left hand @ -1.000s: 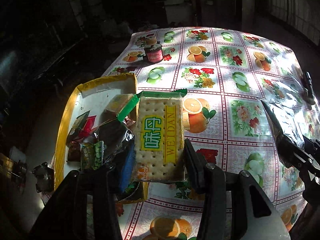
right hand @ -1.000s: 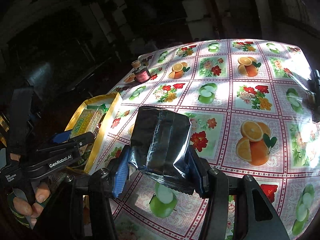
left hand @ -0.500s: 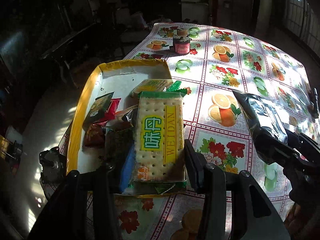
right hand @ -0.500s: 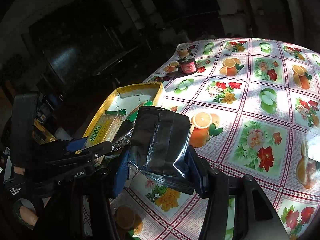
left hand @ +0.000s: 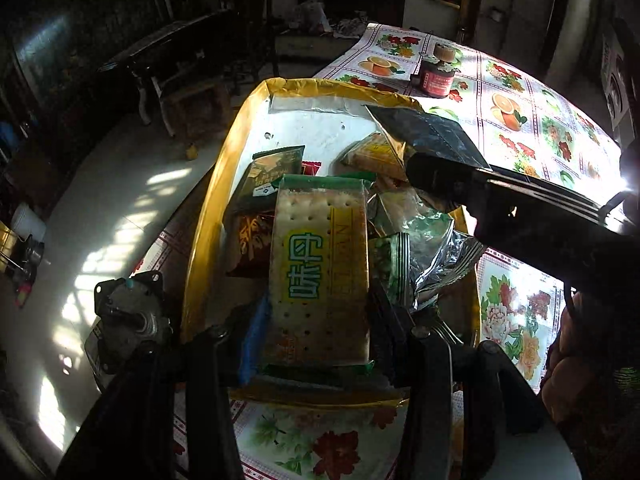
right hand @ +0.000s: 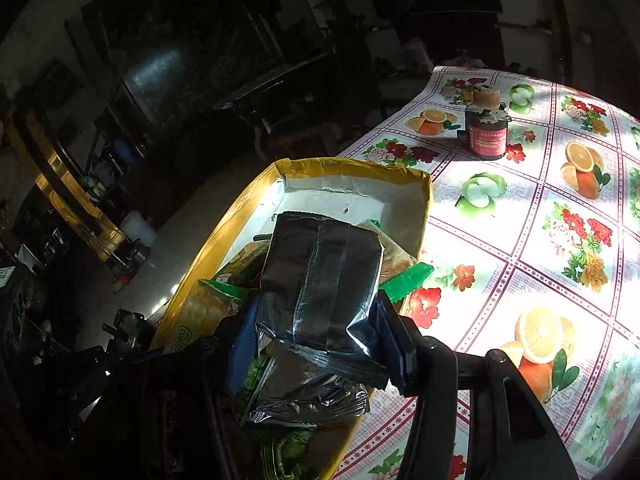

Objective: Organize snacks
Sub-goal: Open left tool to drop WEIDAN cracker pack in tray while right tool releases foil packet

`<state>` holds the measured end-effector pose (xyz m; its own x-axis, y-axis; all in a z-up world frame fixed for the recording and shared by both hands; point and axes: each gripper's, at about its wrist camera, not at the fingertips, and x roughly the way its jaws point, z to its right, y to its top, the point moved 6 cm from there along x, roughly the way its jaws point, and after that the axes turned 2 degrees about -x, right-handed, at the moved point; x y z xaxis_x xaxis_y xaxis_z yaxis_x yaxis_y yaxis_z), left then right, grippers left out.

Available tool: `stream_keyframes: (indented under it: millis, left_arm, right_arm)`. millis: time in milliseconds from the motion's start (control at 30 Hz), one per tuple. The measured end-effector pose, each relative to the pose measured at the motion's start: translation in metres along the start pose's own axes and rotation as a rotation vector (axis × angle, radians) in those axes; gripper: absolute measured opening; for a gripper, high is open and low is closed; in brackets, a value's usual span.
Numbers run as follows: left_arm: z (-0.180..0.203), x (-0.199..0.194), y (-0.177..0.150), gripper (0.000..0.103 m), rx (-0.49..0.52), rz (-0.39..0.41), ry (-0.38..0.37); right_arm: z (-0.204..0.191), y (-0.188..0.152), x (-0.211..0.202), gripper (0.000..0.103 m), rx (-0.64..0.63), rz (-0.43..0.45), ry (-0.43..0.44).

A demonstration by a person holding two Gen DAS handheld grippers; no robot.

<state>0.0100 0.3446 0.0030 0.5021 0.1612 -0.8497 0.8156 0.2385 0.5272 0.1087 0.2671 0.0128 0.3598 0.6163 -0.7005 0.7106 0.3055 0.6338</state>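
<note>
My left gripper (left hand: 316, 316) is shut on a Weidan cracker pack (left hand: 320, 272), beige with a yellow-green label and green ends. It holds the pack over the near part of the yellow-rimmed tray (left hand: 208, 216). My right gripper (right hand: 316, 324) is shut on a dark silver foil pouch (right hand: 320, 280) and holds it over the same tray (right hand: 224, 236). In the left wrist view the pouch (left hand: 424, 136) and the right gripper reach in from the right. Several snack packets (left hand: 412, 224) lie piled in the tray.
A small dark jar (right hand: 486, 128) with a red label stands on the fruit-and-flower tablecloth (right hand: 560, 208) beyond the tray. The tray sits at the table's left edge. Beyond that edge are the floor (left hand: 120, 200) and dark furniture.
Both grippers have moved left, from beside the tray to over it, each still holding its packet. The foil pouch came from above the tablecloth to above the tray's pile.
</note>
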Motion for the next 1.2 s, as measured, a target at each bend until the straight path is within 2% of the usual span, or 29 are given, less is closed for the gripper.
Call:
stream_keyframes:
  millis: [500, 667, 767, 833, 1100, 1200]
  left_arm:
    - [0.001, 0.009, 0.004, 0.048, 0.015, -0.008, -0.004]
    - [0.001, 0.012, 0.005, 0.050, 0.023, -0.011, 0.009]
    - [0.000, 0.014, 0.003, 0.060, 0.018, -0.025, 0.022]
    - [-0.003, 0.013, 0.001, 0.071, -0.002, -0.028, 0.009]
    - [0.001, -0.008, -0.019, 0.083, 0.023, -0.018, 0.007]
    - [0.005, -0.022, -0.031, 0.093, 0.047, 0.005, 0.025]
  right_arm:
    - [0.006, 0.013, 0.028, 0.055, -0.028, -0.035, -0.006]
    - [0.004, 0.011, 0.027, 0.058, -0.036, -0.035, 0.007]
    - [0.003, 0.011, 0.024, 0.060, -0.050, -0.029, 0.012]
    - [0.002, 0.010, 0.019, 0.060, -0.062, -0.018, 0.024]
    - [-0.013, 0.001, -0.013, 0.066, -0.191, -0.002, 0.096]
    - [-0.020, -0.009, -0.029, 0.066, -0.268, -0.005, 0.131]
